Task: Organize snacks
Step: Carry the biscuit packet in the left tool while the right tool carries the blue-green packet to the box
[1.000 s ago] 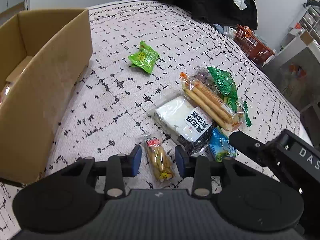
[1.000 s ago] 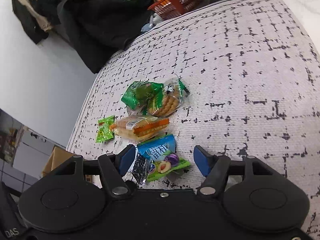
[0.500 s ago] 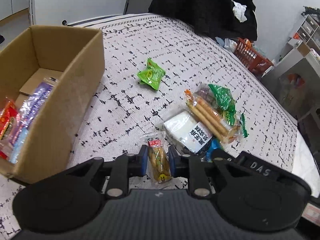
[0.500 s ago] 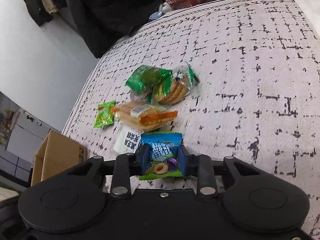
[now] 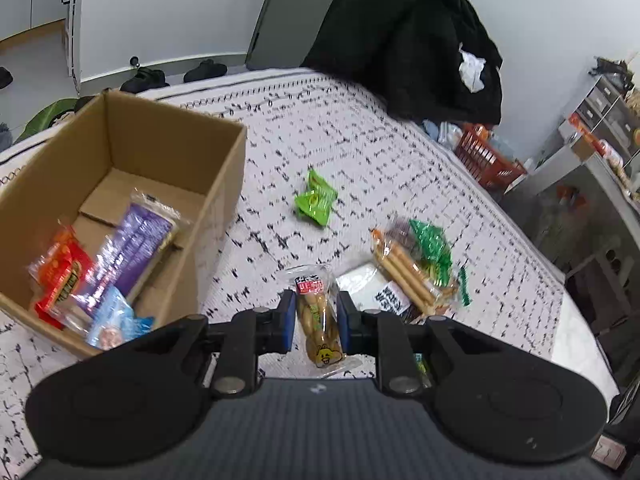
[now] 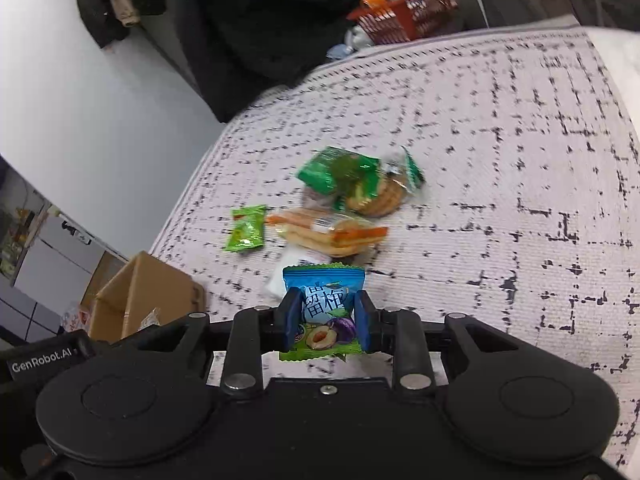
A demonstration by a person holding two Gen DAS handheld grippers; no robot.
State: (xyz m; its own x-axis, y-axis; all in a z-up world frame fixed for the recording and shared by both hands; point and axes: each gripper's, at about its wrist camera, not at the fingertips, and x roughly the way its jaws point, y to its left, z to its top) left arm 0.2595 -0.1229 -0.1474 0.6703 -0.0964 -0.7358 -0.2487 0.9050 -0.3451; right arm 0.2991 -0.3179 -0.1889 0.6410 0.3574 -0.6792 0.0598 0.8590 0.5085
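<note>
Snack pile (image 6: pixel 344 208) motion-blurred, labels unreadable; white packet (image 6: pixel 288 268) mostly hidden (under breadsticks and plum pack); box (image 6: pixel 136 300) half-hidden behind gripper body.

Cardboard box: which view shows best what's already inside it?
The left wrist view: it looks down into the cardboard box, showing several packets inside. The right wrist view catches only an outside corner behind the left gripper's body.

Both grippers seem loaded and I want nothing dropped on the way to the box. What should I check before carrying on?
1. Left gripper shut on the clear twisted-snack packet: ok.
2. Right gripper shut on the blue plum-candy packet: ok.
3. Both packets lifted clear of the bedspread: cannot tell.
4. Cardboard box open on top: ok.
5. Free room in the box beside the purple packet: ok, far end bare.
6. Snacks left to collect: not ok, green packet and a pile remain.
</note>
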